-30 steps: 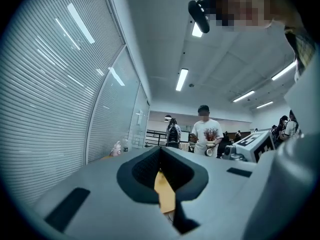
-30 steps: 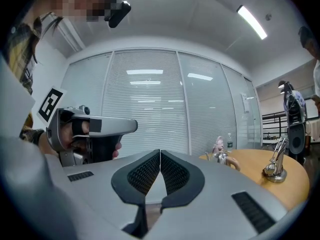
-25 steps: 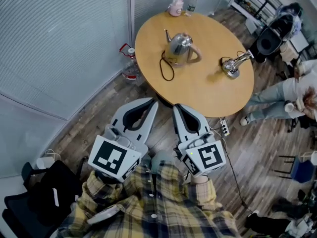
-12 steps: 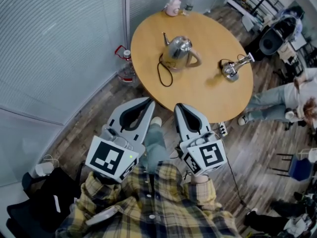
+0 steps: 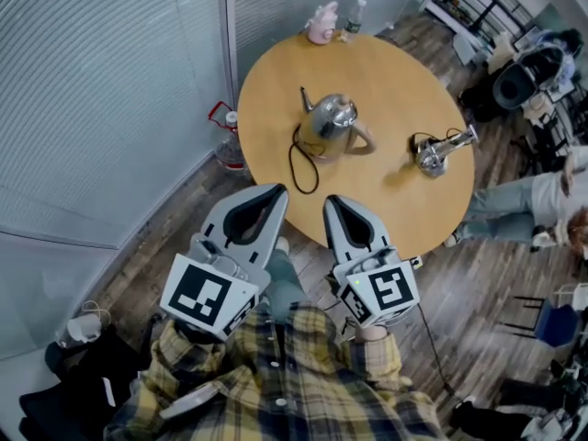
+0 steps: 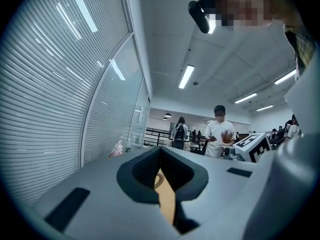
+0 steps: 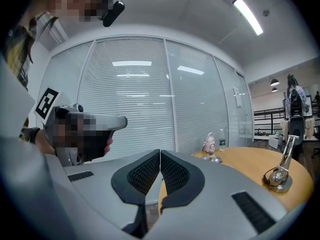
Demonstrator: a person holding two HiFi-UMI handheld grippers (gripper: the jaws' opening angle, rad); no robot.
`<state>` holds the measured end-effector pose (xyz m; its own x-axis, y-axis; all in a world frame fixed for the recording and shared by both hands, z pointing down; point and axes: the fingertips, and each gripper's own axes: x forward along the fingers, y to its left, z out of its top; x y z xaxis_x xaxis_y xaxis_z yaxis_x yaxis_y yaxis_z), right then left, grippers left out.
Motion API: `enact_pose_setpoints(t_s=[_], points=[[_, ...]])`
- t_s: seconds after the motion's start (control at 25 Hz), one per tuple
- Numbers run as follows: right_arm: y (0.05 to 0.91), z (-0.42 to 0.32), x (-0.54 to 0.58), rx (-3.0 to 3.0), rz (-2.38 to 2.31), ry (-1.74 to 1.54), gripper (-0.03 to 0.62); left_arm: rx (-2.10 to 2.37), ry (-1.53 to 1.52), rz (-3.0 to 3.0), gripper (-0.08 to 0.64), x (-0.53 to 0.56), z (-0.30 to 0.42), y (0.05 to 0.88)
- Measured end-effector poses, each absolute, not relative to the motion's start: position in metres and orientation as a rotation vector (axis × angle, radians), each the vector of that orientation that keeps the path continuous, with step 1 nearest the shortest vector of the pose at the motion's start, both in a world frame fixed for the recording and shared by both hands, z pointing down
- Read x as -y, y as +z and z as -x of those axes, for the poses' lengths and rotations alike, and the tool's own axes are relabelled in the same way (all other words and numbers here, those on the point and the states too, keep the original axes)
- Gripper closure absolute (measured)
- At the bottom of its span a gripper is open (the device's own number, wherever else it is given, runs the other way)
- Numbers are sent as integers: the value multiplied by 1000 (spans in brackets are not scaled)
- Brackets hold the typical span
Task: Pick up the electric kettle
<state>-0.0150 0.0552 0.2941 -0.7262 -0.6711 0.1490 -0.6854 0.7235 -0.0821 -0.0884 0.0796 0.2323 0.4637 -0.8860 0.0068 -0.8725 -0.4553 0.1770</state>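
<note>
A shiny steel electric kettle with a tan handle and thin spout stands near the middle of the round wooden table. Its black cord loops toward the near edge. Both grippers are held side by side in front of the table's near rim, pointing at it and short of the kettle. My left gripper is shut and holds nothing. My right gripper is also shut and holds nothing. In both gripper views the jaws hide most of the kettle.
A shiny metal object with an upright arm stands on the table's right side. A pink toy and a water bottle are at the far edge. A red-capped jug stands on the floor by the glass wall. A seated person is at the right.
The table and kettle have slid lower and nearer in the head view as both grippers moved forward toward the table. Both stay shut.
</note>
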Motion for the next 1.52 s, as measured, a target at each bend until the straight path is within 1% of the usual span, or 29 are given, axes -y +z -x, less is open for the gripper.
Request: enact_pose_setpoints(t_s=[0.6,1.04,1.52], points=[[277,-22,94,2798,-1200,188,560,1494,-109,-2598,557,70,58,214],[274,-39,144,2739,-1307,186,560,1422,-93,-2662,557,135,45,207],[268,-46,178,2596,-1576,179,560,1172,-46,-2739,557,178,40,212]])
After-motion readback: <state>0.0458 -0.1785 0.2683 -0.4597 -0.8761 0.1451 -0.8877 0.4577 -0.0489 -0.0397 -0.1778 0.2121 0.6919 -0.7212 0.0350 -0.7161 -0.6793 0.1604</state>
